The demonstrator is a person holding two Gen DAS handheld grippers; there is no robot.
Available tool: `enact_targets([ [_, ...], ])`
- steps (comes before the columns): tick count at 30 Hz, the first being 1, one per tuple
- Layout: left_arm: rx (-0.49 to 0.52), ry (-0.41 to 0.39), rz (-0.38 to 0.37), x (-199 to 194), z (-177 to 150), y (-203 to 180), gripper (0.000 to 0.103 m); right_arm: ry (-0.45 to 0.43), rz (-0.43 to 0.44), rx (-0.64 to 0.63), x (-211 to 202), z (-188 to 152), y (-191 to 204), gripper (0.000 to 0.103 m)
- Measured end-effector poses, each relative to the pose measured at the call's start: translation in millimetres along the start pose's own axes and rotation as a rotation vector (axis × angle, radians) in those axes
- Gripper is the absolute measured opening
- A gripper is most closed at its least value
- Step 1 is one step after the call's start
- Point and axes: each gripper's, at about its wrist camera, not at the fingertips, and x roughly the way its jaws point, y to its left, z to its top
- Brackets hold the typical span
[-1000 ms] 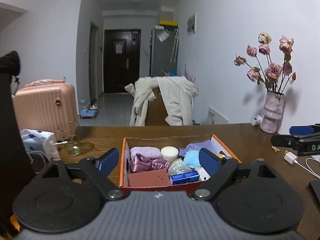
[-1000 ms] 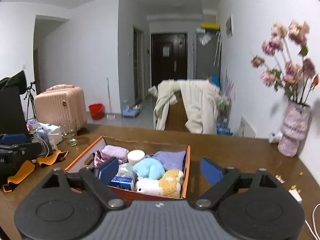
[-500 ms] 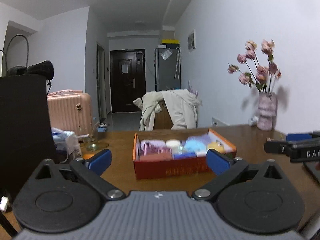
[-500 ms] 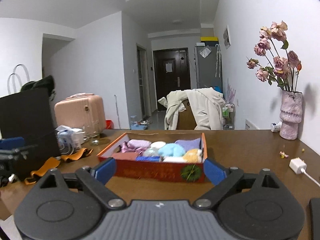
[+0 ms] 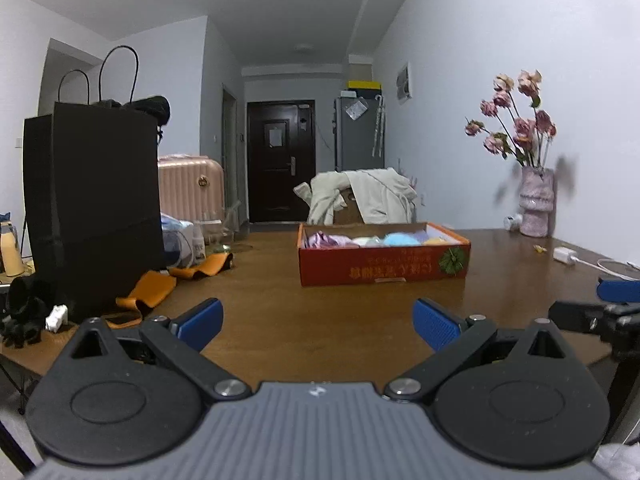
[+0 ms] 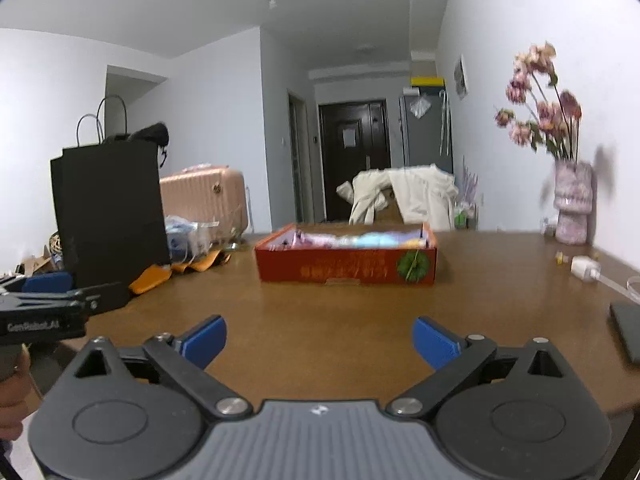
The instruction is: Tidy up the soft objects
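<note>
A red cardboard box (image 5: 384, 270) (image 6: 346, 268) stands in the middle of the brown table (image 5: 320, 300), its long side facing me. Soft things fill it: a purple cloth (image 5: 324, 239) at its left and a light blue plush (image 5: 402, 239) further right; the rest show only as tops over the rim. My left gripper (image 5: 318, 320) is open and empty, low over the table well short of the box. My right gripper (image 6: 320, 338) is level with it, nothing between its blue pads, its jaws still opening. A blue pad (image 5: 618, 291) of the right gripper shows at the left view's right edge.
A tall black paper bag (image 5: 96, 208) stands at the left with orange straps (image 5: 148, 290) at its foot. A vase of pink flowers (image 5: 538, 208) and a white charger (image 5: 565, 255) sit at the right. A dark flat device (image 6: 628, 332) lies near the right edge.
Both grippers have drawn back from above the box and sunk toward the table, so the box now looks farther off and is seen side-on. Both pairs of jaws have spread wider.
</note>
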Motion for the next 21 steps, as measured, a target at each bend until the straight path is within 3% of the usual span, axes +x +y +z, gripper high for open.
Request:
enact_targets([
  [6,-0.004,-0.018,-0.004,-7,-4,-4,0.103,0.013,-0.001,-0.004,-5,-18,5,0.1],
  [11,-0.034,-0.008,-0.036,-7,-13,-4,0.103,-0.011,-0.019,0.006,-7,-19,2,0.1],
  [21,-0.042,0.006,-0.016,-4,-17,-2,0.103,-0.02,-0.01,0.045,-6,-15,-3,0.101],
])
